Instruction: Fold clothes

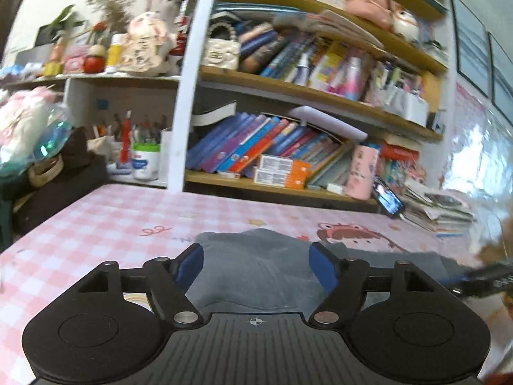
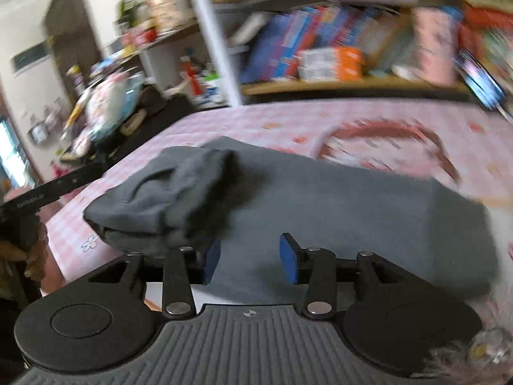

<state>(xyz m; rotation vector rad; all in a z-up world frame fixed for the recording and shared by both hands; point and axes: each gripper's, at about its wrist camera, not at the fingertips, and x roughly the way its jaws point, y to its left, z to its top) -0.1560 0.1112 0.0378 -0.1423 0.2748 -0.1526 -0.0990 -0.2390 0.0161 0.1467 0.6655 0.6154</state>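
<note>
A dark grey garment (image 2: 336,205) lies on the pink checked tablecloth (image 2: 288,122), with a bunched, folded-over end (image 2: 166,192) at its left. My right gripper (image 2: 250,261) is open just above the garment's near edge, holding nothing. In the left wrist view the same garment (image 1: 256,272) lies under and ahead of my left gripper (image 1: 256,264), which is open wide and empty. The right gripper shows blurred at the right edge of the left wrist view (image 1: 481,280). The left gripper's body appears at the left edge of the right wrist view (image 2: 54,189).
Wooden shelves (image 1: 288,186) crammed with books stand behind the table. A phone (image 1: 389,200) leans at the back right beside a pile of papers (image 1: 439,208). Bags and plush toys (image 1: 29,134) are heaped off the table's left side.
</note>
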